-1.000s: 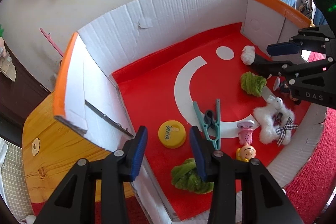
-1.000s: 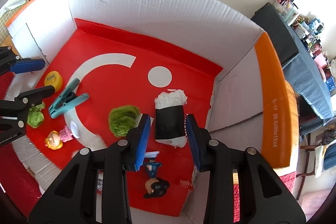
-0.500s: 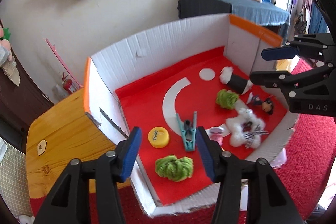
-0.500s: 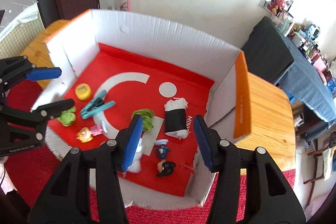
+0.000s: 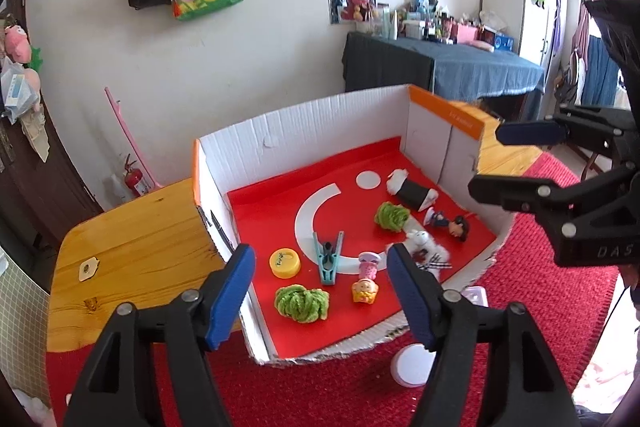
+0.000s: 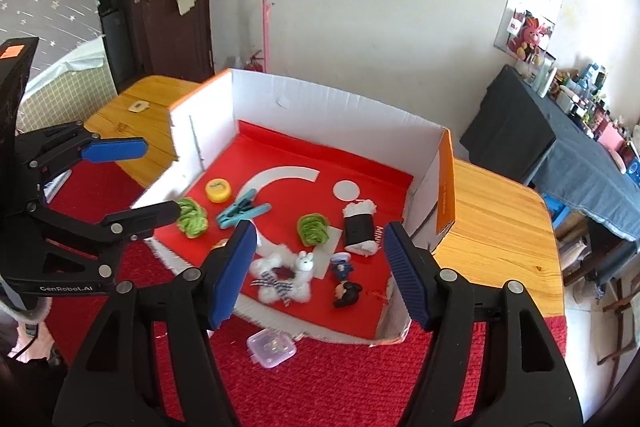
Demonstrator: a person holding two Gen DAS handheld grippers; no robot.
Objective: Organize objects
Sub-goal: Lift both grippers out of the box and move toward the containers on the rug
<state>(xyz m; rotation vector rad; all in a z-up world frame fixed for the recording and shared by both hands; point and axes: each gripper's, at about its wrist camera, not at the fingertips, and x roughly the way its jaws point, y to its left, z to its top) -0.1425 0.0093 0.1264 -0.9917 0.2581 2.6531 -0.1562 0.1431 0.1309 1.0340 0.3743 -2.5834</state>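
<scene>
A white cardboard box (image 5: 304, 123) with a red floor holds small objects: two green yarn balls (image 5: 302, 303) (image 5: 391, 217), a yellow cap (image 5: 284, 262), a teal clip (image 5: 329, 261), a pink-and-yellow doll (image 5: 366, 281), a white plush rabbit (image 6: 285, 277), a dark-haired figurine (image 6: 345, 281) and a black-and-white roll (image 6: 361, 229). My left gripper (image 5: 320, 291) is open and empty, above the box's near edge. My right gripper (image 6: 318, 273) is open and empty, above the box's front.
The box (image 6: 320, 99) sits on a wooden table (image 5: 132, 239) with a red rug (image 6: 340, 379) in front. A small clear plastic case (image 6: 271, 349) and a white round lid (image 5: 412, 365) lie on the rug by the box's front edge.
Both grippers have pulled up and back away from the box and opened wider. The objects in the box have not moved.
</scene>
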